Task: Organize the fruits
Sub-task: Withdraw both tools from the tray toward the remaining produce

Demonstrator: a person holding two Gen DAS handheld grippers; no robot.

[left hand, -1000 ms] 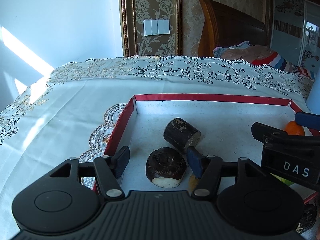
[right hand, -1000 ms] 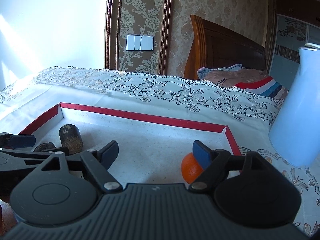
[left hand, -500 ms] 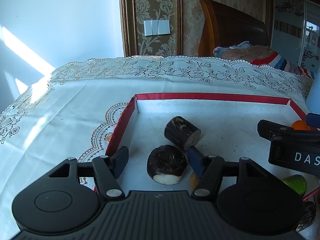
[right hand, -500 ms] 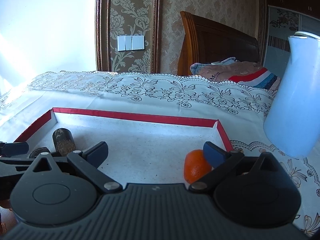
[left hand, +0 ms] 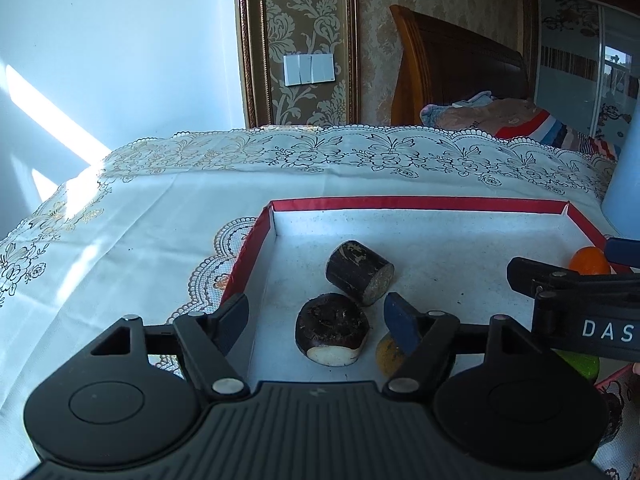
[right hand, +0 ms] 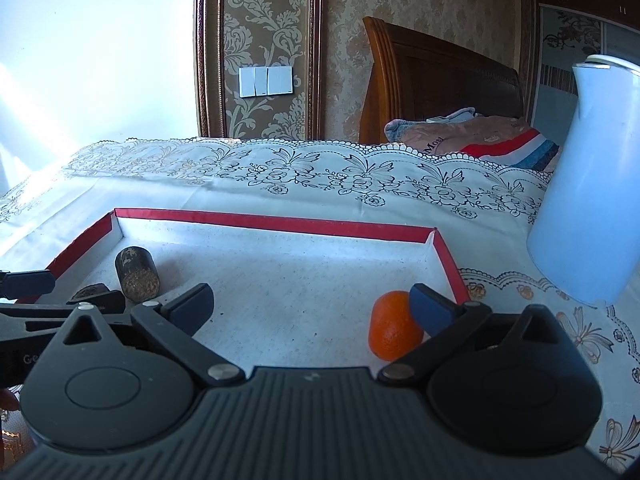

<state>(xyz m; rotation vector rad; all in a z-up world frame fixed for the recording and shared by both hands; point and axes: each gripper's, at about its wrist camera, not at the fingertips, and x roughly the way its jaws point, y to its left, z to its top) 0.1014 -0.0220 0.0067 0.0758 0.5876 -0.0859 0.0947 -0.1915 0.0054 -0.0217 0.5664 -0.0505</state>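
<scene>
A red-rimmed white tray [left hand: 416, 203] [right hand: 276, 222] lies on the lace tablecloth. In it are a dark sugarcane piece [left hand: 358, 272] [right hand: 136, 269], a dark round water chestnut with a cut white base [left hand: 332, 329], a yellowish fruit [left hand: 387, 355] partly hidden behind my left finger, an orange [right hand: 394, 326] [left hand: 589, 261] and a green fruit [left hand: 582, 364]. My left gripper [left hand: 316, 316] is open and empty, low over the tray's left part around the chestnut. My right gripper [right hand: 310, 304] is open and empty, the orange just inside its right finger.
A pale blue kettle [right hand: 588, 216] stands right of the tray on the tablecloth [left hand: 160, 216]. The right gripper's body [left hand: 576, 308] crosses the left wrist view at right. A wooden headboard [right hand: 440, 92] and bedding lie behind the table.
Both views have pulled back and risen slightly. The right gripper has drifted right, and more of the orange and the kettle shows. Both grippers stay open.
</scene>
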